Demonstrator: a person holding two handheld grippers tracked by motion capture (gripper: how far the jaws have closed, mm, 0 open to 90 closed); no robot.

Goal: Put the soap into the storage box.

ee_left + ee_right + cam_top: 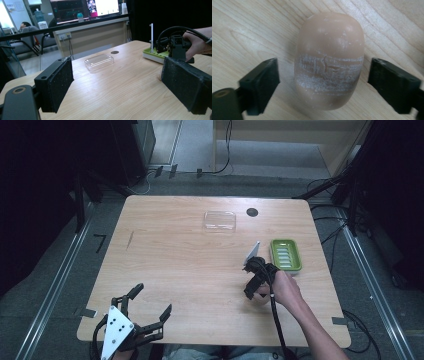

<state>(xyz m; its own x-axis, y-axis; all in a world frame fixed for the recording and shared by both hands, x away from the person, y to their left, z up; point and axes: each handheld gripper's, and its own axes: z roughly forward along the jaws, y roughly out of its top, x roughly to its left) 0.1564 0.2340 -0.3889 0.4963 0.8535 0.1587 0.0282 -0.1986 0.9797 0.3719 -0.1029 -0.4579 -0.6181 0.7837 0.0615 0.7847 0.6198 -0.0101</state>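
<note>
Lying flat on the table (249,27), the tan bar of soap (329,60) sits between the right gripper's (323,82) fingers (260,82), which straddle it across its width with a gap on each side, not yet pressing. That crosswise approach suits a pinch on the narrow sides. Just beyond stands the green soap dish (286,254), likely its destination; the clear lid (219,220) waits farther back. The left gripper (152,301) rests near the table's front edge, fingers wide apart and empty.
</note>
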